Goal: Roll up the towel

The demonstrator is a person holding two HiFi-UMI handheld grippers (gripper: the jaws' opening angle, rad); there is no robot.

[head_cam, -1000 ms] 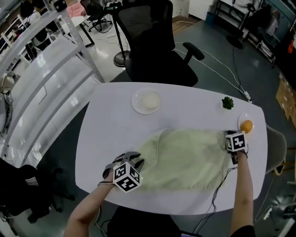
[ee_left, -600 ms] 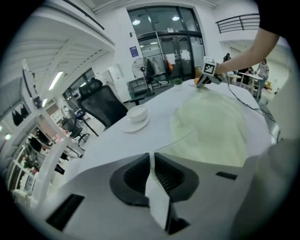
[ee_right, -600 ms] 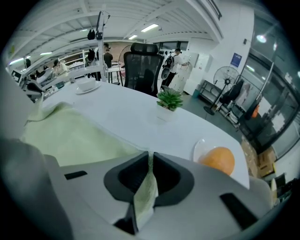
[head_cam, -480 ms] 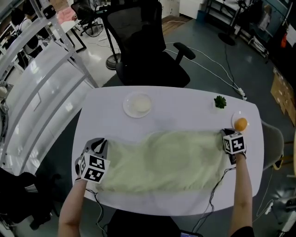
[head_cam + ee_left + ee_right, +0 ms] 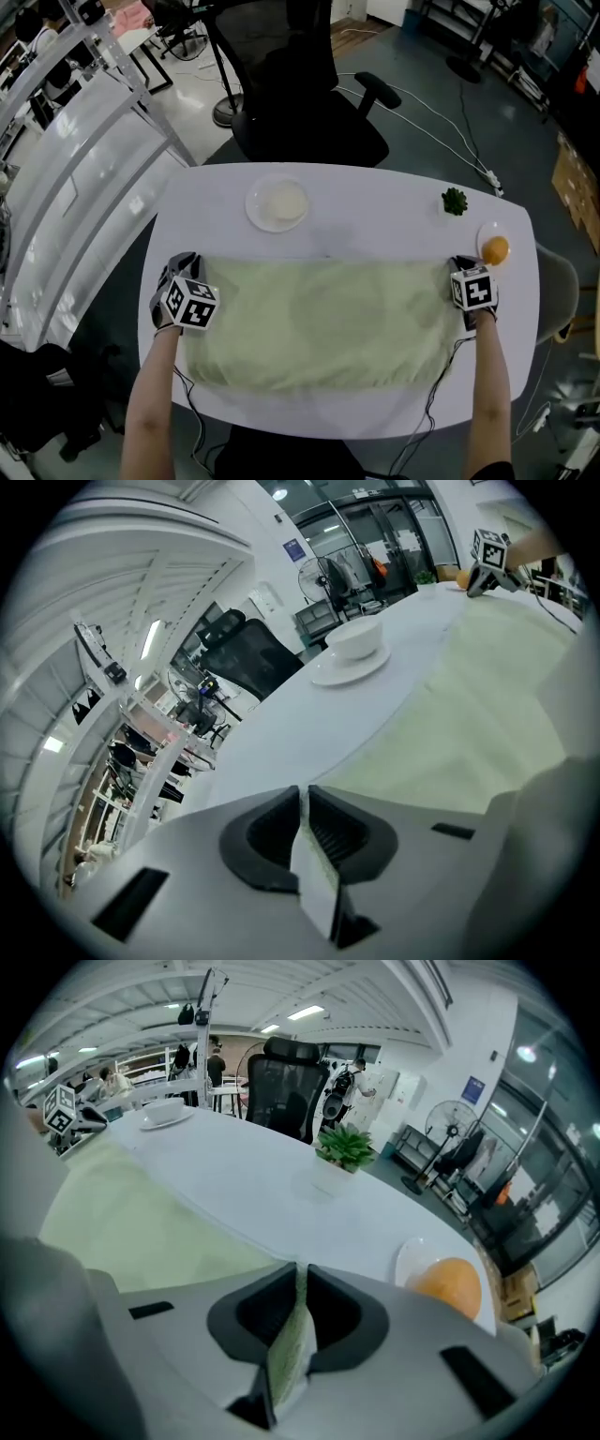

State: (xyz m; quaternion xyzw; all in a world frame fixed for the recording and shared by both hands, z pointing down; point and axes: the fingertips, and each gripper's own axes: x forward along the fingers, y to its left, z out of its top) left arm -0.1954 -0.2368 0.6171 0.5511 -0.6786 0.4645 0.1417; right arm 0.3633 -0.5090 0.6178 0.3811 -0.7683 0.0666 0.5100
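Observation:
A pale green towel (image 5: pixel 319 319) lies spread flat across the white table (image 5: pixel 375 216). My left gripper (image 5: pixel 180 272) is at the towel's far left corner. Its jaws have just closed, and they are now shut on a thin strip of towel edge (image 5: pixel 314 883). My right gripper (image 5: pixel 461 267) is at the far right corner, shut on the towel's edge (image 5: pixel 291 1354). In the left gripper view the towel (image 5: pixel 487 714) stretches away to the right gripper's marker cube (image 5: pixel 489 547). In the right gripper view the towel (image 5: pixel 122 1213) runs off to the left.
A white bowl on a plate (image 5: pixel 278 202) sits behind the towel at the left. A small green plant (image 5: pixel 455 201) and an orange on a small plate (image 5: pixel 495 250) are at the far right. A black office chair (image 5: pixel 309 103) stands behind the table, white shelving (image 5: pixel 84 159) at left.
My left gripper has swung left and away from me with the towel corner, pulling the bunched towel out flat. The right gripper has stayed at its corner.

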